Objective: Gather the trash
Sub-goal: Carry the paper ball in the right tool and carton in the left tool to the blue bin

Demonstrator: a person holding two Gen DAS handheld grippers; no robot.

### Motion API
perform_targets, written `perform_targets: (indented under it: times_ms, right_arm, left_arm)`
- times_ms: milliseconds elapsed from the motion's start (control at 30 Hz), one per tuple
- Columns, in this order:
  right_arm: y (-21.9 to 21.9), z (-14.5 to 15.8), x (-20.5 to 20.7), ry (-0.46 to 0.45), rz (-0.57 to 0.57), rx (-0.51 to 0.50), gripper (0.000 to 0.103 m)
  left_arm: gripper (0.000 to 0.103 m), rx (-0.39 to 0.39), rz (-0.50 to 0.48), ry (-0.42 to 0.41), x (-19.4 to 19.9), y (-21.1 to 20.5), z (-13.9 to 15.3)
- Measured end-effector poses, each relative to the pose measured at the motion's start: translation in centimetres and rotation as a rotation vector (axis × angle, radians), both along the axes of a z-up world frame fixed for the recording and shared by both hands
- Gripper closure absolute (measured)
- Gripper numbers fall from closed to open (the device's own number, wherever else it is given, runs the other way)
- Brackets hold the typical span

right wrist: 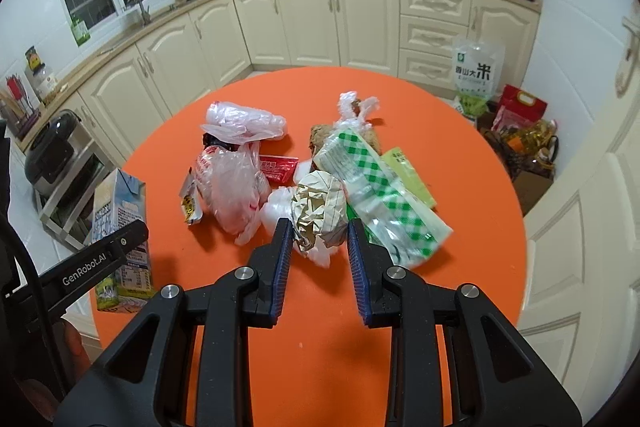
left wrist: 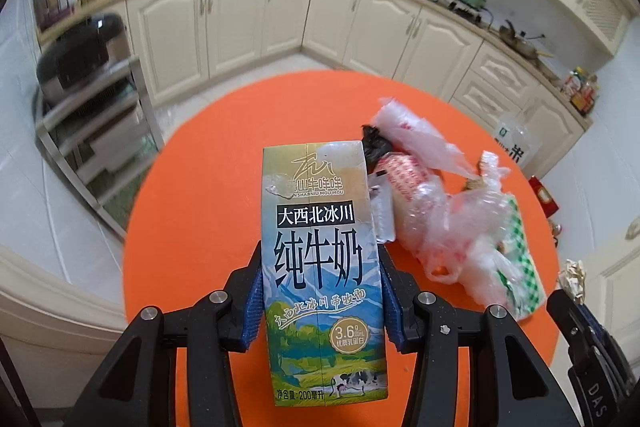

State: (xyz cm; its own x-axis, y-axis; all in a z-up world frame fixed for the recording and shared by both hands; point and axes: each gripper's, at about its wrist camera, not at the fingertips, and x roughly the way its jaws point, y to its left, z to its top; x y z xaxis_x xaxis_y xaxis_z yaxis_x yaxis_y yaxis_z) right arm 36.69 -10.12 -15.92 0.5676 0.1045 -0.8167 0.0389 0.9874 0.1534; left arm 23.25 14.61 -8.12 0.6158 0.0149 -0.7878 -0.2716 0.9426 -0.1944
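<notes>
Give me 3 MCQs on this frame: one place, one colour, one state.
1. Where is the milk carton?
A. between the left tool's fingers
B. flat amid the trash pile
C. on the counter

2. What colour is the table?
A. white
B. orange
C. green

3. How is the right tool?
A. shut on a red packet
B. shut, nothing in it
C. open, at a paper ball

Key: 1 A, blue pads press both carton sides in the left wrist view. 2 B, the round top is orange in both views. 3 C, the fingers stand apart with the crumpled ball at their tips.
</notes>
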Motion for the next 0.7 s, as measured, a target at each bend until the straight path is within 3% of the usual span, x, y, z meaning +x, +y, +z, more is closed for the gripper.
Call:
perform_targets:
  times_ms: [400,700]
  right_arm:
    - [-4.3,3.3,-7.9,-0.071,-0.148,-0.009,0.077]
    - [-11.1,4.3,-13.7,-0.077,-0.333,-0.036,0.077]
  left_arm:
    - [0.058,0.036,-0.219,-0.091,-6.7,-8.1,2.6]
    - [0.058,0.041,-0.429,-0.087,-9.6,-16.1,2.5]
